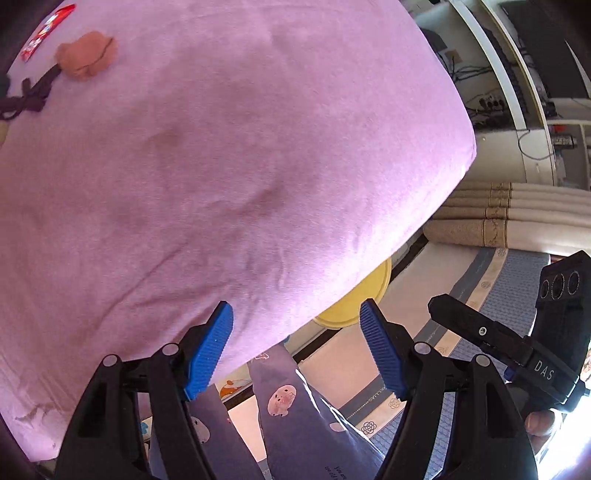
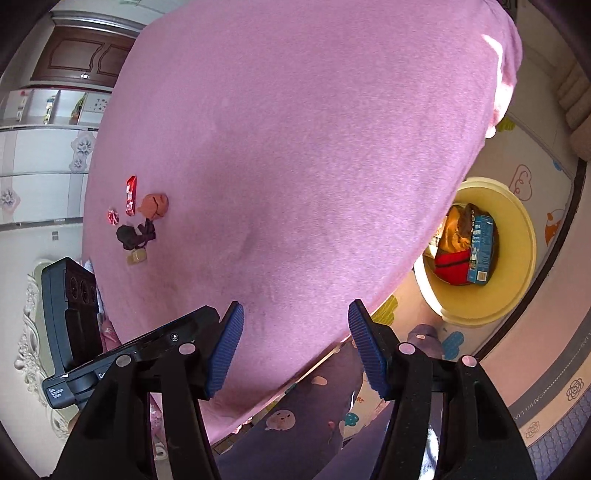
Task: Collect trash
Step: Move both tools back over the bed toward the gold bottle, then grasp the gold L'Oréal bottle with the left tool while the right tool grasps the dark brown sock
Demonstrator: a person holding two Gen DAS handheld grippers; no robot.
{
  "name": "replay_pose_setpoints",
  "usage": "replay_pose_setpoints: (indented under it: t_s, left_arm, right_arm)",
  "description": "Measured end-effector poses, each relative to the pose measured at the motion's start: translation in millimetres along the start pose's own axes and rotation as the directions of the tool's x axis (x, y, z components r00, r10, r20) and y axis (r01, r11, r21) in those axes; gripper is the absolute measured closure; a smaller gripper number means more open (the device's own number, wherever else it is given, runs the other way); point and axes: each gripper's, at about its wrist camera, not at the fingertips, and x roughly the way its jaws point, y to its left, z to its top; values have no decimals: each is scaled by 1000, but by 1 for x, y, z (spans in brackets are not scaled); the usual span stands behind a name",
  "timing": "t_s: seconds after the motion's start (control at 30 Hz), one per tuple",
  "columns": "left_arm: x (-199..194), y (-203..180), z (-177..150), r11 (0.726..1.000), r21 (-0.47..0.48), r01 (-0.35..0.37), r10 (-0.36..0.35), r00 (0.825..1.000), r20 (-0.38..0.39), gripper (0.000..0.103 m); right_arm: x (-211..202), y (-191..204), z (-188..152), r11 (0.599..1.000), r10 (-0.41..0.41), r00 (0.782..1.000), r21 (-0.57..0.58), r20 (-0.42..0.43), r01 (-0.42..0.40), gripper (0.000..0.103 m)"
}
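A pink bedsheet covers the bed. Trash lies at its far side: a red wrapper, a crumpled orange piece, a dark crumpled piece, a small red-white scrap and a tan scrap. The left wrist view shows the red wrapper, the orange piece and the dark piece at top left. A yellow bin on the floor holds a blue box and red trash. My left gripper and right gripper are open and empty over the bed's near edge.
The bin's rim peeks from under the bed edge in the left wrist view. Folded beige bedding lies on the floor mat. A white cabinet stands beyond the bed. The person's patterned trousers are below.
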Motion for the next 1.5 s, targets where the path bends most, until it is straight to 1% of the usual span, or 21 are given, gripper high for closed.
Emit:
replay_pose_setpoints:
  t_s: [0.2,0.3,0.4,0.53,0.7,0.8,0.93,1.03,1.13,1.27,1.4,1.47,1.5]
  left_arm:
    - [-47,97,7,992,-130,-3,14,996,87,32]
    - [-72,138,13,985,-172,-25,50,988,145,32]
    - [-93,177,25,976,-214,-43,82,981,177,32]
    - [-107,215,36,959,-281,-35,94,975,200,31]
    - [-118,254,51,926,-376,12,79,971,226,30]
    - [-120,275,63,900,-434,32,80,968,237,30]
    - [-119,297,75,853,-519,53,89,965,245,30]
    - [-117,315,84,815,-575,77,86,964,251,30]
    - [-116,329,95,782,-618,80,102,962,252,30]
    - [-114,348,110,736,-669,110,95,960,262,30]
    - [-112,367,124,689,-716,117,114,957,266,30]
    - [-111,376,130,663,-738,127,121,954,273,30]
    - [-110,380,133,655,-745,126,123,955,270,30]
  right_arm:
    - [49,88,-1,993,-9,999,-115,-48,4,46]
    - [71,130,-3,986,-6,998,-165,-64,-5,46]
    - [92,168,-3,978,-10,997,-210,-78,-7,46]
    - [116,215,3,962,-14,995,-273,-99,-13,46]
    - [142,262,20,931,-44,990,-365,-135,-8,46]
    - [162,285,34,910,-68,985,-415,-160,-4,46]
    - [190,307,53,889,-97,972,-457,-214,-11,46]
    - [209,319,66,873,-119,962,-488,-247,-17,46]
    - [228,330,74,845,-161,953,-535,-258,-2,46]
    - [248,336,84,835,-181,940,-551,-288,-8,46]
    - [264,340,93,824,-206,934,-567,-293,4,46]
    - [269,342,98,814,-222,933,-581,-282,18,46]
    - [272,343,100,808,-232,933,-589,-274,28,46]
